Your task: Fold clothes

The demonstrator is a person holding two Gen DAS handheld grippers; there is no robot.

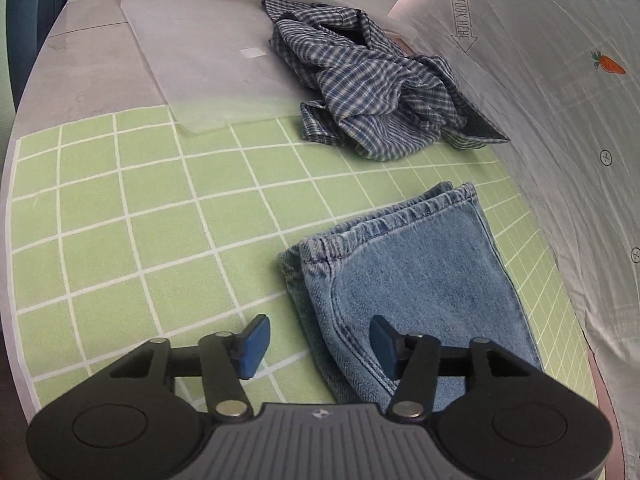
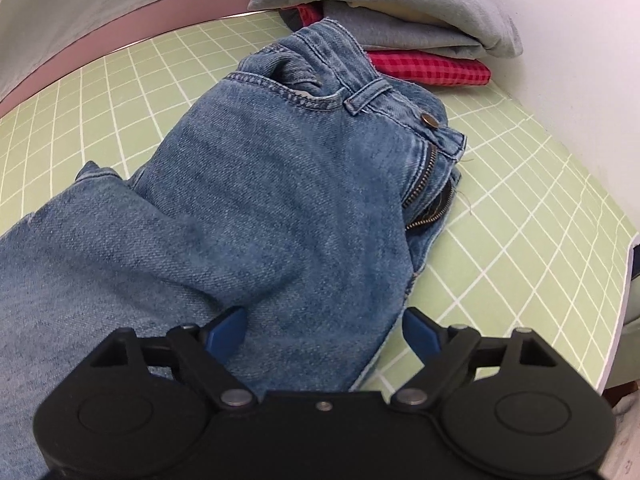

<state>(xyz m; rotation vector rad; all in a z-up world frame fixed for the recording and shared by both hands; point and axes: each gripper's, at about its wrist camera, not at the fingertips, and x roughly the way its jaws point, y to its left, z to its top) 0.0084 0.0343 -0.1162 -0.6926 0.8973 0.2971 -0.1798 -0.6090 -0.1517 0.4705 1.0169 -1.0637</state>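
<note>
Work surface: green grid mat [image 1: 120, 216] over a grey table [image 1: 92, 52], white sheet [image 1: 540, 92] along the far edge. Jeans [image 2: 260, 208] lie folded mid-mat, hems [image 1: 400, 216] near a crumpled plaid shirt [image 1: 376, 84]; folded stack [image 2: 420, 20] behind the waistband. Left gripper [image 1: 318, 346] and right gripper [image 2: 324, 330] stand wide, gripping nothing. Bare mat lies left.

The right gripper [image 2: 323, 330] pointed down at a pair of blue jeans [image 2: 256, 200] lying on a green cutting mat [image 2: 520, 208] with a white grid. Its blue-padded jaws stood wide apart over the denim, not pressing on it. The jeans' waistband lay farthest from the camera, fly unzipped, metal button showing. Beyond them sat a pile of folded clothes: a grey garment [image 2: 400, 12] on top of a red checked one [image 2: 432, 68].
</note>
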